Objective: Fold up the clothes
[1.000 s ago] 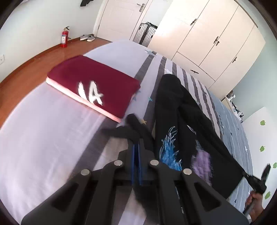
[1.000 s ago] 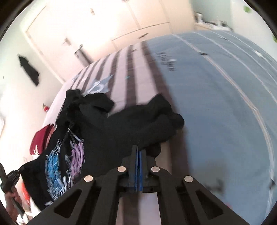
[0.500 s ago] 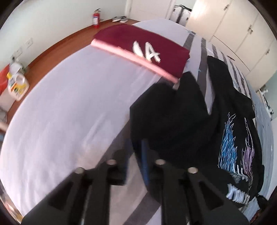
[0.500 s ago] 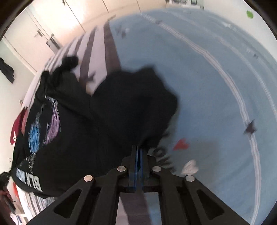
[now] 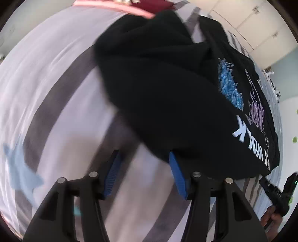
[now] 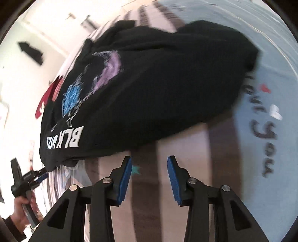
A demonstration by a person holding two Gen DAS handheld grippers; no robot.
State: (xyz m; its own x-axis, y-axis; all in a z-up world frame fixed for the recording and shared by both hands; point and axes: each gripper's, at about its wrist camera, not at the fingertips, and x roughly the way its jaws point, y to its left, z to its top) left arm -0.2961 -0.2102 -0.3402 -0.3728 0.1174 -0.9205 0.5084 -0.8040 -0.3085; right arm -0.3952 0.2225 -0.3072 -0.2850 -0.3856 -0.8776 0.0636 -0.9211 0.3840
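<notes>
A black sweatshirt (image 5: pixel 167 89) with a blue and purple print and white lettering lies bunched on the striped bed sheet (image 5: pixel 55 83). My left gripper (image 5: pixel 144 158) hovers at its near hem with jaws opening. The cloth edge lies just beyond the right pad, and nothing is pressed between the pads. In the right wrist view the same sweatshirt (image 6: pixel 158 83) fills the middle. My right gripper (image 6: pixel 149 162) sits just short of its edge over bare sheet, jaws opening with nothing between them. Each wrist view catches the other gripper, held in a hand: the right one (image 5: pixel 277 191) and the left one (image 6: pixel 24 178).
A folded maroon garment (image 5: pixel 154 2) with a pink edge lies beyond the sweatshirt, also visible as the red fold (image 6: pixel 46 104). The bed's blue half with dark lettering (image 6: pixel 264 139) spreads to the right. White wardrobe doors (image 5: pixel 260 28) stand behind the bed.
Both grippers have come down close to the bed and gone from shut to parted. The black cloth they carried now lies folded over the sweatshirt's body.
</notes>
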